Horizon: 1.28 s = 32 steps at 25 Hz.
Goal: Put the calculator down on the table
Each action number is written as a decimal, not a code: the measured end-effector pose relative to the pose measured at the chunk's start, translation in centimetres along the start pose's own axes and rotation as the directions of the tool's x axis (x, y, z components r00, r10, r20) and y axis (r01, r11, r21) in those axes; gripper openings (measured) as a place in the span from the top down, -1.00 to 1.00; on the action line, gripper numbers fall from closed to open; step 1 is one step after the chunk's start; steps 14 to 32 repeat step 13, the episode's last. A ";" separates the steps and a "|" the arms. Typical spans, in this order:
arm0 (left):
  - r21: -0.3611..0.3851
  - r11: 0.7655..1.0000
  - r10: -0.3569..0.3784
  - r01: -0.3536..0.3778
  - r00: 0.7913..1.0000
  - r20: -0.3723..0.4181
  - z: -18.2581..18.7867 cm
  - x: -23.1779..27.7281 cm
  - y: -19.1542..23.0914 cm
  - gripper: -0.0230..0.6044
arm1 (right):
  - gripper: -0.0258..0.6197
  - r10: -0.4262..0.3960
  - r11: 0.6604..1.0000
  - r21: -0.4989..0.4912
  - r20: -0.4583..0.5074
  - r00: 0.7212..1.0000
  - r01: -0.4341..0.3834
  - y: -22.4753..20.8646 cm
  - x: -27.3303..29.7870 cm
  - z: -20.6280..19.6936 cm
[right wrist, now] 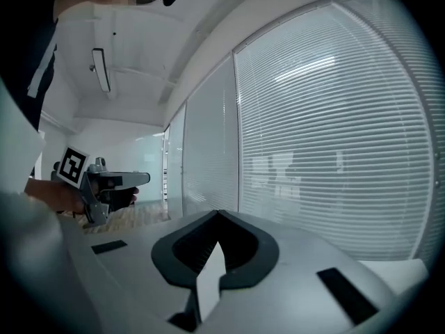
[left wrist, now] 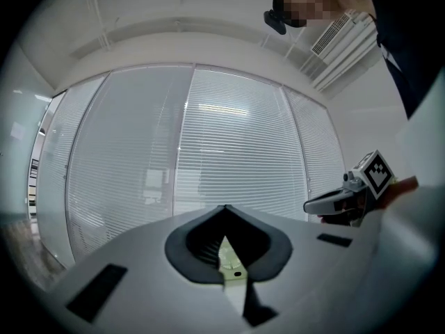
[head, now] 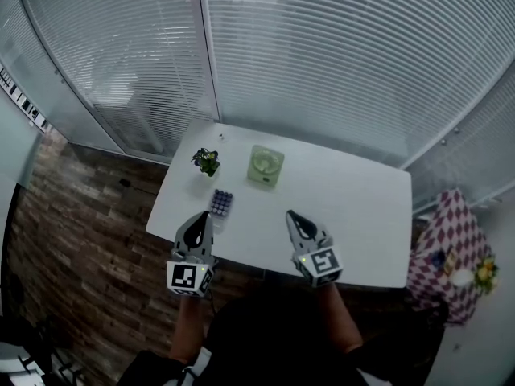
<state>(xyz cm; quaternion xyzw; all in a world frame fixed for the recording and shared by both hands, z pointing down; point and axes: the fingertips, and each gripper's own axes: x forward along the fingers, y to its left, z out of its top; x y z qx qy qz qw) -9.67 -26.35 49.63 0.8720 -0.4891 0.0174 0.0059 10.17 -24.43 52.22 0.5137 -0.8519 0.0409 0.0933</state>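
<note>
A small calculator (head: pixel 222 202) with purple keys lies flat on the white table (head: pixel 362 215), near its left front part. My left gripper (head: pixel 201 216) hovers level just short of it, at the table's front edge, jaws shut and empty. My right gripper (head: pixel 290 215) is held over the front middle of the table, also shut with nothing in it. In the left gripper view my left gripper (left wrist: pixel 225 207) shows closed jaws, and my right gripper (left wrist: pixel 327 204) appears at the right. The right gripper view shows my right gripper (right wrist: pixel 218 213) closed and the left gripper (right wrist: pixel 132 179) off to the left.
A small potted plant (head: pixel 207 162) and a pale green square device (head: pixel 265 166) stand at the table's far left side. Window blinds (head: pixel 322 63) run behind the table. A checkered cloth with small items (head: pixel 447 252) sits to the right, and brick-pattern floor (head: pixel 72 215) lies to the left.
</note>
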 end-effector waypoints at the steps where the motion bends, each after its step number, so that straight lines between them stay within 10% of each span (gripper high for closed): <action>1: -0.002 1.000 -0.001 0.001 1.000 0.002 -0.1 0.0 0.0 0.91 | 0.91 0.004 1.000 -0.001 -0.004 1.000 -0.004 0.0 0.0 -0.2; 32: -0.037 0.999 -0.005 0.006 1.000 0.010 -0.1 -0.1 0.2 0.91 | 0.91 0.043 0.999 -0.021 -0.014 0.999 -0.044 0.7 0.2 -0.3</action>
